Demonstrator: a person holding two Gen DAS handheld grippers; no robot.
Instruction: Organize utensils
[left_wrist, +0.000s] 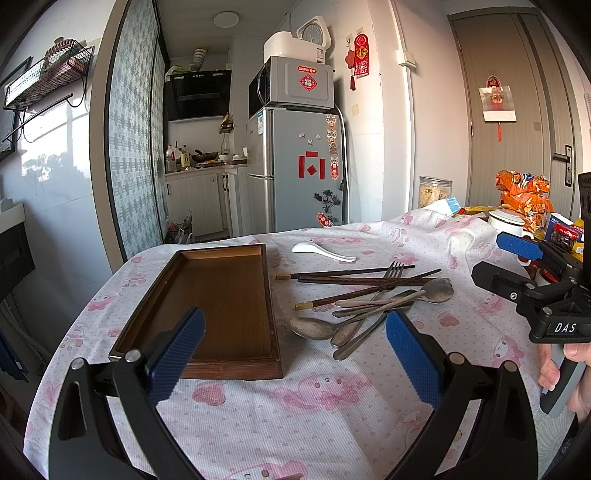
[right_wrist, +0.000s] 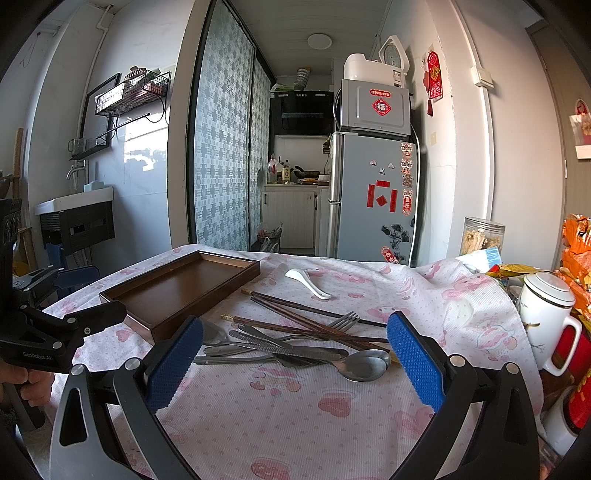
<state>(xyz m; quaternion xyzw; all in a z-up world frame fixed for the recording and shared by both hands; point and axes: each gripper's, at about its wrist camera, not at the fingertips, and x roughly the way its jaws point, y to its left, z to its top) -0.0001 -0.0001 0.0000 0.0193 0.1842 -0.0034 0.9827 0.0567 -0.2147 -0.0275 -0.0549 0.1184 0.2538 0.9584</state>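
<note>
Several metal spoons are overlapping under chopsticks, hard for me to separate; both my left gripper and right gripper are hovering spread wide, wooden tray lying beyond the left fingers.

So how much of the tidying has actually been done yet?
Nothing looks done: the wooden tray holds nothing. Nothing is in hand either; the left gripper and right gripper are both open above the tablecloth. Left to move: the chopsticks, fork, metal spoons and the white ceramic spoon.
</note>
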